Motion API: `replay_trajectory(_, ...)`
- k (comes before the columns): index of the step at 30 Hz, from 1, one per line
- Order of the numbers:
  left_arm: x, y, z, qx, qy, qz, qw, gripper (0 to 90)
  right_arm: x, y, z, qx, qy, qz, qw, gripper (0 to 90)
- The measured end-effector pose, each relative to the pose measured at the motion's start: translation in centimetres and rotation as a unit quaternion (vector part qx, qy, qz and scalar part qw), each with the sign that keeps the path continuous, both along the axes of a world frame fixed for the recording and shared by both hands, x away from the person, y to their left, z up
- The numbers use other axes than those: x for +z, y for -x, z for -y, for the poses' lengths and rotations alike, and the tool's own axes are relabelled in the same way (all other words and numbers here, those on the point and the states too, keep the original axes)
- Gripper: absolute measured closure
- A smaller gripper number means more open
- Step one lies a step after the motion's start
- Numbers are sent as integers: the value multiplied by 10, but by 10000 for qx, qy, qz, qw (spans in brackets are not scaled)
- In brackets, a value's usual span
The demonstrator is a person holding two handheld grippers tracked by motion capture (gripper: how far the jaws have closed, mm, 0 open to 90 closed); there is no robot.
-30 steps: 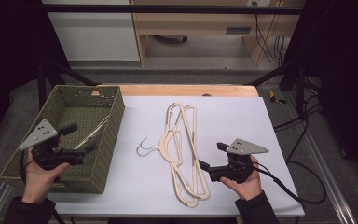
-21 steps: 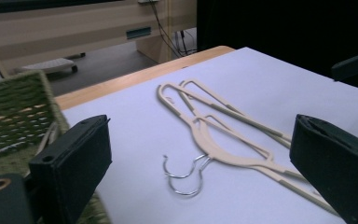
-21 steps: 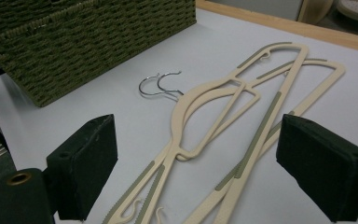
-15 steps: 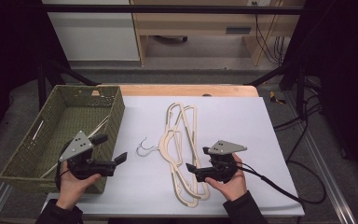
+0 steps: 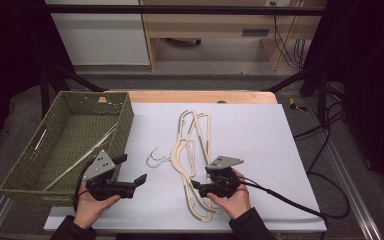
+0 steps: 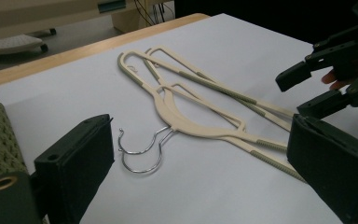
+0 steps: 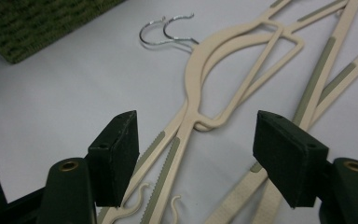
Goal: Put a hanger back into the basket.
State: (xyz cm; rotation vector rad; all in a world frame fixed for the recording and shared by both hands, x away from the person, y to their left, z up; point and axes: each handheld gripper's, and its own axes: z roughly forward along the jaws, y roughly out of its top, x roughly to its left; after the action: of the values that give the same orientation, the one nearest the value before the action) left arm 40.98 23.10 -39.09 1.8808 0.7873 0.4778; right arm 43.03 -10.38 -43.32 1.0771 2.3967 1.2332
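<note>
So from the high view this looks like it's barely underway: the cream hangers (image 5: 192, 150) lie in a loose overlapping pile in the middle of the white tabletop (image 5: 280, 145), metal hooks (image 5: 156, 157) pointing toward the woven basket (image 5: 125, 120) on the left, and the basket has what looks like one thin hanger or rod (image 5: 80, 159) lying in it already, hard to tell exactly. The left gripper (image 5: 132, 183) hovers just in front of the basket with its fingers apart and nothing in them, and the right gripper (image 5: 196, 186) sits low over the near end of the pile. In the left gripper view, the two wire hooks (image 6: 142, 149) lie right ahead between the spread fingers (image 6: 79, 163), not touched, and the right gripper (image 6: 317, 84) shows further off over the hanger arms. In the right gripper view, its fingers (image 7: 116, 154) have just been closing but are clearly not clamped yet; the ribbed arms of the hangers (image 7: 172, 158) lie between them, down on the tabletop. So I'd say nothing from this pile is picked up yet, and basically the whole pile is left to grab and move.
</note>
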Motion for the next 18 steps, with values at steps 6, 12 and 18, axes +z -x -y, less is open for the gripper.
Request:
replay_trajectory(6, -3, 0, 4, -26, -88, -16, 10000, 71, -21, -5, -16, 110, 383, -209, 9990, 386)
replay_trajectory(12, -4, 1, 5, 0, -133, -51, 9999, 71, -34, -5, -25, 123, 613, -404, 9972, 516)
replay_trajectory(18, -4, 1, 6, 0, -117, -68, 9999, 73, -40, -5, -28, 161, 731, -461, 9961, 634)
